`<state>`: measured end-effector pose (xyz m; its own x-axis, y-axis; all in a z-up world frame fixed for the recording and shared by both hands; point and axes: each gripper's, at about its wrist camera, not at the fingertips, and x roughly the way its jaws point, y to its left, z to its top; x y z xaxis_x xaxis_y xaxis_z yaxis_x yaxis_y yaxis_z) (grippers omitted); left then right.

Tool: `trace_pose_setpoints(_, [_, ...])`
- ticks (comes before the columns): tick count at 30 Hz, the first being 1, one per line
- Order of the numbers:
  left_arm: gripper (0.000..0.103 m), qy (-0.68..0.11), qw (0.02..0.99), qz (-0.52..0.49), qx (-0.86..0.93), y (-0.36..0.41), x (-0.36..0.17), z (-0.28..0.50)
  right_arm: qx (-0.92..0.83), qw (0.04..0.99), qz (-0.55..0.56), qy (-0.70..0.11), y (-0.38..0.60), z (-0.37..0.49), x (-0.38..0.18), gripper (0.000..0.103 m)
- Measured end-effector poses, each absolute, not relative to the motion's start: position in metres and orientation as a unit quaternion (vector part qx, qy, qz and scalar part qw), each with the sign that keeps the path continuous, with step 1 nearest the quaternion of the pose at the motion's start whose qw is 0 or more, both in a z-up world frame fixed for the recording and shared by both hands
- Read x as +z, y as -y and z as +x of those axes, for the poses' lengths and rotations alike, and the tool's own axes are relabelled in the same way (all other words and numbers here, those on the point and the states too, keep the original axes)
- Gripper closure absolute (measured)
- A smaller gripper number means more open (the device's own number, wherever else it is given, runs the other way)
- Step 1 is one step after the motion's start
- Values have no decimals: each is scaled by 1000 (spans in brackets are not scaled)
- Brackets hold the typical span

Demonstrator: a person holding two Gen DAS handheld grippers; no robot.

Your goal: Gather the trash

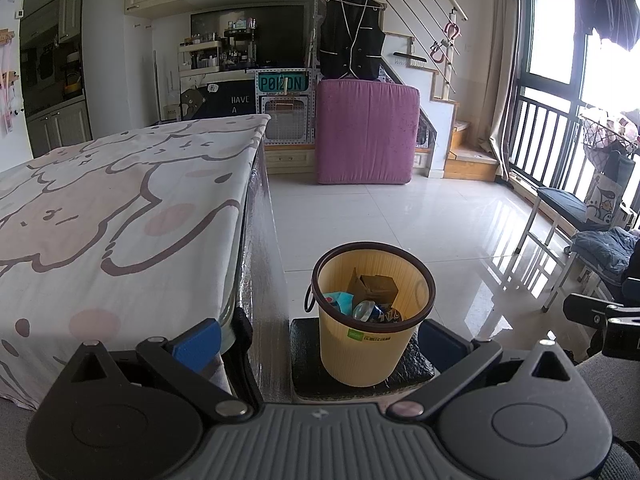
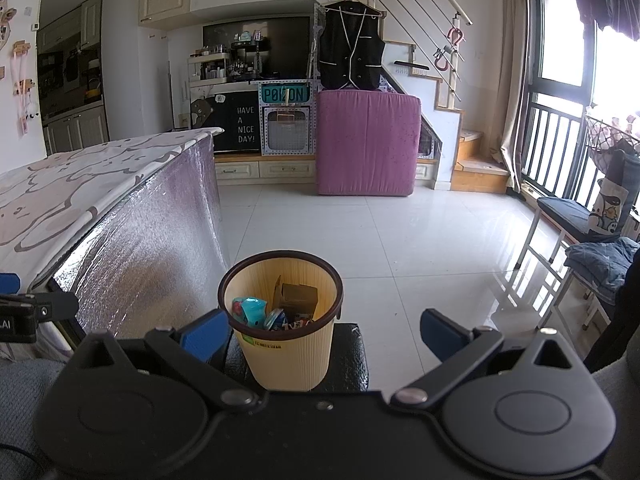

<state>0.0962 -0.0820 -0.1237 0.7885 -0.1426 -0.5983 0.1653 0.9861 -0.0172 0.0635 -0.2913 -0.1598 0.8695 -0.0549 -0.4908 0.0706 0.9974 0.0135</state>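
A yellow trash bin (image 1: 370,344) with a dark rim stands on a black stool (image 1: 308,364) beside the table. It holds a brown cardboard box (image 1: 376,288), a crushed can (image 1: 370,311) and a blue wrapper (image 1: 338,300). My left gripper (image 1: 318,340) is open and empty, its blue pads either side of the bin, well short of it. In the right wrist view the bin (image 2: 282,332) sits between and beyond the pads of my right gripper (image 2: 322,332), which is open and empty.
A table with a cartoon-print cloth (image 1: 120,216) lies to the left, its side wrapped in silver foil (image 2: 152,236). A purple mattress (image 1: 368,132) leans at the back. White tiled floor (image 1: 400,216) stretches ahead. Chairs with clothes (image 1: 588,240) stand at the right by the window.
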Motion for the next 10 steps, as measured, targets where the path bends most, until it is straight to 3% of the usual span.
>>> trace_pose_setpoints(10, [0, -314, 946, 16, -76, 76, -119, 98, -33, 967, 15, -253, 292, 62, -158, 0])
